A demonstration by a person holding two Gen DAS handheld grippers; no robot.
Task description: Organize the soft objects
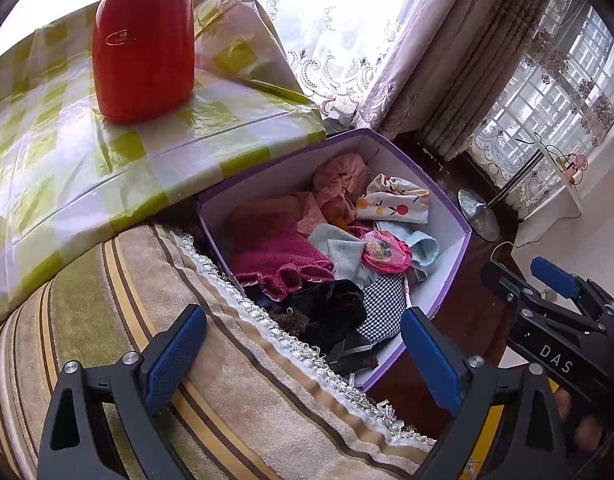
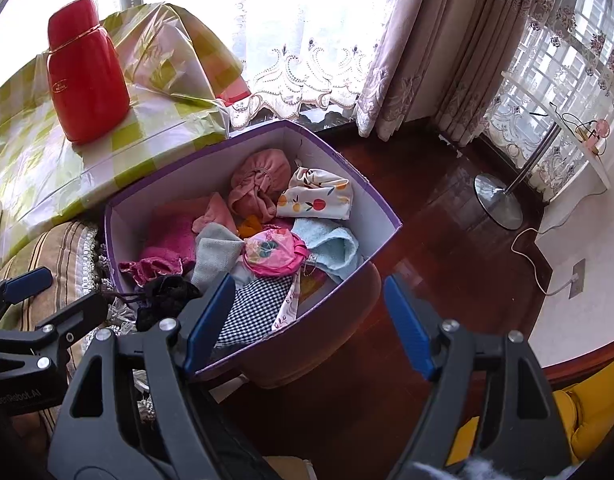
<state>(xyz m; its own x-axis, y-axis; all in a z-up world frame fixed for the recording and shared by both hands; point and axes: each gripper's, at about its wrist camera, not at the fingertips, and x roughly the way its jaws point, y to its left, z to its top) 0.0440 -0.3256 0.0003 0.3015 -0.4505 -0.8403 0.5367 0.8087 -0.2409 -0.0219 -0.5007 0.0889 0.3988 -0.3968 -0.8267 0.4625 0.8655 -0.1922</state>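
While the purple box sat on the dark floor between the striped cushion and the curtains, full of small cloth pieces, both grippers hung above its near end with nothing between their blue pads. The left gripper stood wide open over the cushion's fringe and the black fabric; the right gripper was open too, over the checked cloth. The risk, as I judged it, lay in the tangle: closing on one piece could drag its neighbours, such as the pink pouch lying on it, over the low near wall. The two grippers were also near enough to collide.
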